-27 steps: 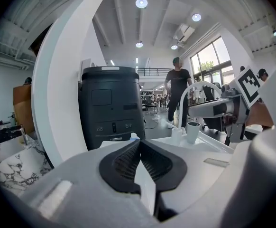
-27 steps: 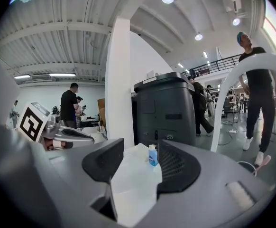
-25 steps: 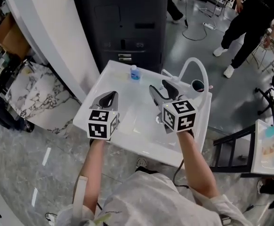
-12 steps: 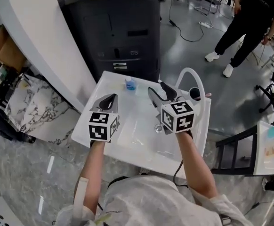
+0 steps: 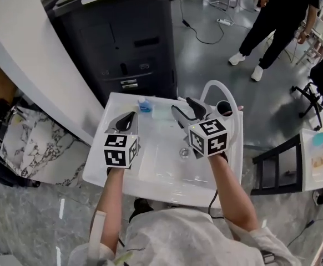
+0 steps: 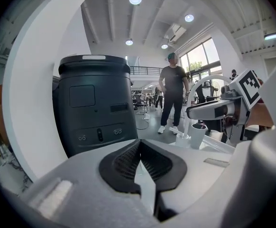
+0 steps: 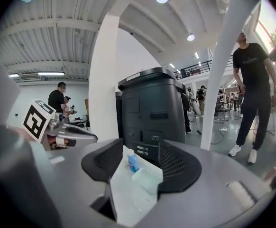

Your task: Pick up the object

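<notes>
Your right gripper (image 5: 185, 109) gaped; your left gripper (image 5: 129, 118) was clenched, empty. Upper centre, a clipped bottle (image 5: 145, 105) could have toppled.

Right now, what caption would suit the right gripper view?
Open right tool above a white sink, aimed at a small blue bottle and a pale block.

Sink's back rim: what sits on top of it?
A blue bottle with a pale block beside it. The right gripper covers the rim further right.
</notes>
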{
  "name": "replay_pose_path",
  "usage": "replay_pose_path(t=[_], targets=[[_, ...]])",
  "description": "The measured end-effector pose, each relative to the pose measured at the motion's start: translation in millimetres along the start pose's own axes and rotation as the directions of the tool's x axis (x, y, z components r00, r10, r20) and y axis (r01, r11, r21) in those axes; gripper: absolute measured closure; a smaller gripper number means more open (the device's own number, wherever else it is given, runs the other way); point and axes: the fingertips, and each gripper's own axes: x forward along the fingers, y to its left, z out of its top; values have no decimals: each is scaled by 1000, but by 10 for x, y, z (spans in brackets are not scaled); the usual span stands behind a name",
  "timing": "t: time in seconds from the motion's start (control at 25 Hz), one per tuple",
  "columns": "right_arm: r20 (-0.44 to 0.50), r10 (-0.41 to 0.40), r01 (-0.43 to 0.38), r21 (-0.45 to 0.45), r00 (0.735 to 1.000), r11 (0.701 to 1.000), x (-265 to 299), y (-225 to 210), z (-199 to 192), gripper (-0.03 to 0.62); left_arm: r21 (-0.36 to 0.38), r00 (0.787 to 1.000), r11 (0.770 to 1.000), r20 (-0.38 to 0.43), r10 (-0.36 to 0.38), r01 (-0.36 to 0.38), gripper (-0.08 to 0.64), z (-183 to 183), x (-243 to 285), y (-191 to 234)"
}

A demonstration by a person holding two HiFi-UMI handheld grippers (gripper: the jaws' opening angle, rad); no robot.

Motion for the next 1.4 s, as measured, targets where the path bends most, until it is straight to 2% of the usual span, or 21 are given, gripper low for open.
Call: replay_pose_path(t=[0.48,0.84,0.96,1.2,1.4], targets=[[-62,-124,121,-47,990,992,280,-22,-125,373,51,987,986,10,-161,160,560,84,355,324],[-116,-160,150,-86,980,985,474,-6,-235,368,56,976,975,-1,-217,216,560,-33,454,505],[-171,-140,119,-125,975,985,567,24,-345,364,48,974,973,-3,-225,225,561,-64,488,540],[-290,-49,-8,-193,956,981,742,155,-555,364,45,971,970,-5,-240,240,561,-99,548,547],[-399,-2,-116,-272,917,955,856,244,-768,360,40,970,969,-6,-245,245,560,-118,563,564]])
